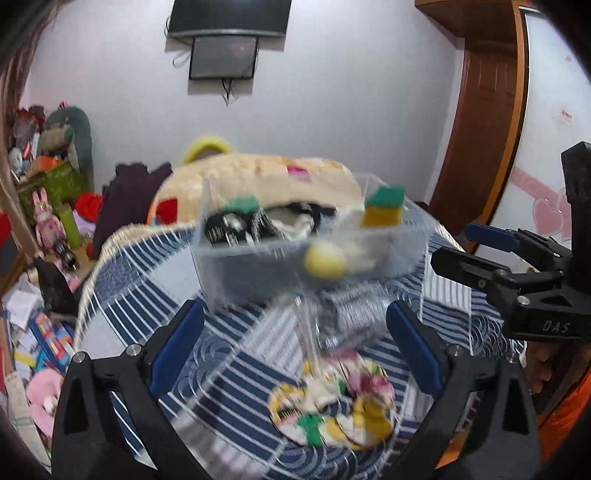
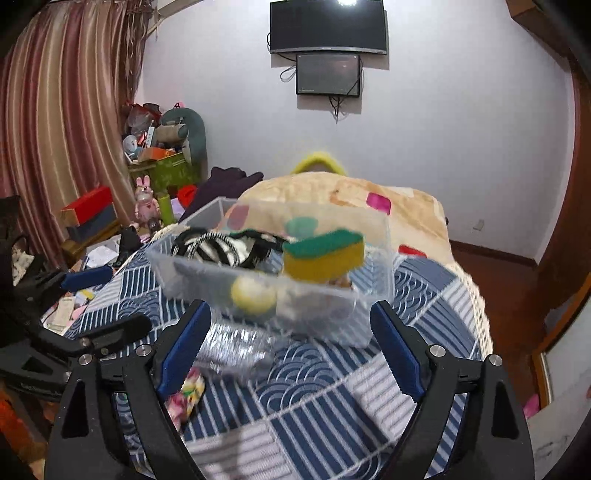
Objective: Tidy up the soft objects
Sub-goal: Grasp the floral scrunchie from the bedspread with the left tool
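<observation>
Jaws apart on left gripper (image 1: 295,347) & right gripper (image 2: 291,347), clear bin (image 2: 314,314) ahead.

Wall television (image 2: 328,26), striped curtain (image 2: 55,110), perhaps a wardrobe (image 1: 484,110).

Patchwork-covered table (image 2: 332,398): bin (image 2: 258,280), cloth (image 1: 332,402).

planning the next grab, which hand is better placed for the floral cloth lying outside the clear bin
Left. The floral cloth lies just ahead between the left gripper open jaws; for the right gripper it sits off to the left edge.
</observation>
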Tool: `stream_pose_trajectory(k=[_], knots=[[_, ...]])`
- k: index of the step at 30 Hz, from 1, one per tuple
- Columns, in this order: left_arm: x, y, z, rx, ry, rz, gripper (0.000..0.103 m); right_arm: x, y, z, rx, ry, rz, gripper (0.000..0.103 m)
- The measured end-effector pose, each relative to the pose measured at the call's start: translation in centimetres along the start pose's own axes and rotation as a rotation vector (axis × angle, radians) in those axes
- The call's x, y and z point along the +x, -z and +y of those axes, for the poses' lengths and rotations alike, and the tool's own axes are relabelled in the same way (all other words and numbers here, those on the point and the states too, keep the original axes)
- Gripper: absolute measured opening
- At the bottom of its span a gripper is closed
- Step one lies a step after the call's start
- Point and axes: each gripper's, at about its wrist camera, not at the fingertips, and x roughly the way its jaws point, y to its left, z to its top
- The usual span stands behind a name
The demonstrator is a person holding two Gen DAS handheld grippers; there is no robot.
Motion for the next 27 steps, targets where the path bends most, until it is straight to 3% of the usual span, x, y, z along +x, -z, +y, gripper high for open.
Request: stream_pose_trajectory(k=[6,13,18,23,26,27], knots=[[1.2,2.6,-0.8,-0.021,0.065,0.105,0.100,-0.1,2.0,0.3,0.007,-0.007,0.042,0.087],[3.1,4.9,-1.7,-0.028,0.065,0.191,0.100,-0.2,2.9,0.8,-0.005,-0.003,0.064,0.087],[3.0,5.6,-1.2,-0.042,0.061,0.161,0.096,-0.4,3.4,1.0,-0.010,-0.002,0.068,0.087],[2.4,5.8,-0.8,-0.014,0.066,0.142,0.048,-0.1,3.7,1.5,-0.011,-0.010,0.087,0.087],[2.1,5.9,-0.1,-0.024,0.077,0.135,0.029,0.3,3.8,2.0,-0.015,-0.020,0.100,0.087],[1.9,5.9,0.3,-0.039,0.085,0.132,0.026,0.4,3.8,2.1,-0.018,-0.023,0.104,0.087]])
